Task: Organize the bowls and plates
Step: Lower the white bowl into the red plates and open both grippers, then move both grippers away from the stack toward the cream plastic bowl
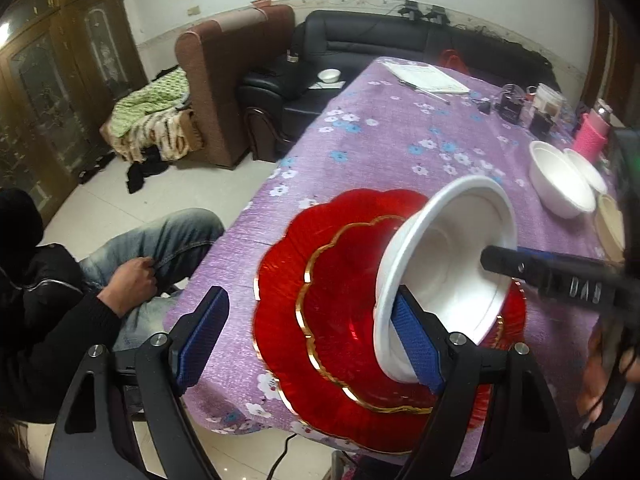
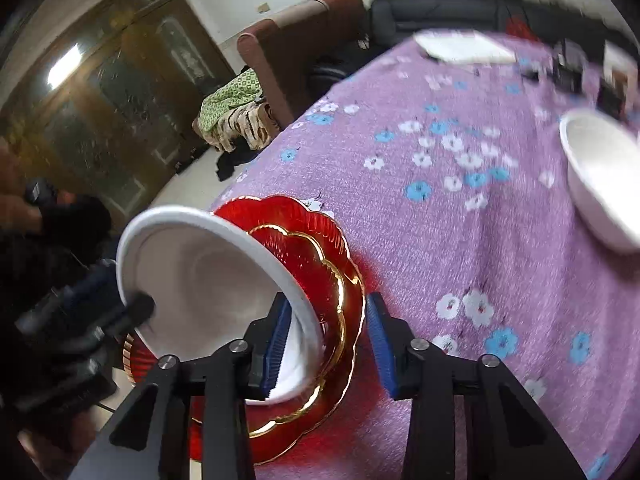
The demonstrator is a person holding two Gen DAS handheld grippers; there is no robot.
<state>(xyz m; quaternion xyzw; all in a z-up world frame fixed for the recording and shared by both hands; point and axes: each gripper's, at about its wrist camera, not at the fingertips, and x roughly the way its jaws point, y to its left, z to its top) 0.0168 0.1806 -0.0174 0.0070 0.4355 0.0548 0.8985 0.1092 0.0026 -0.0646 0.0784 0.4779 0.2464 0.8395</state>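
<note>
- The white bowl [image 2: 208,280] sits tipped on its side over the stacked red plates [image 1: 344,280] at the table's near corner.
- The right gripper [image 2: 326,344] straddles the bowl's rim, pads not yet pressing; it should close squarely before lifting.
- The left gripper [image 1: 312,340] stands wide open, one finger [image 1: 416,344] propping the bowl's outside.
- Best carry it to the other white bowls [image 1: 560,184] and nest it level.

A purple floral-clothed table [image 1: 380,128] carries red plates [image 1: 344,280], white bowls [image 1: 560,180].
</note>
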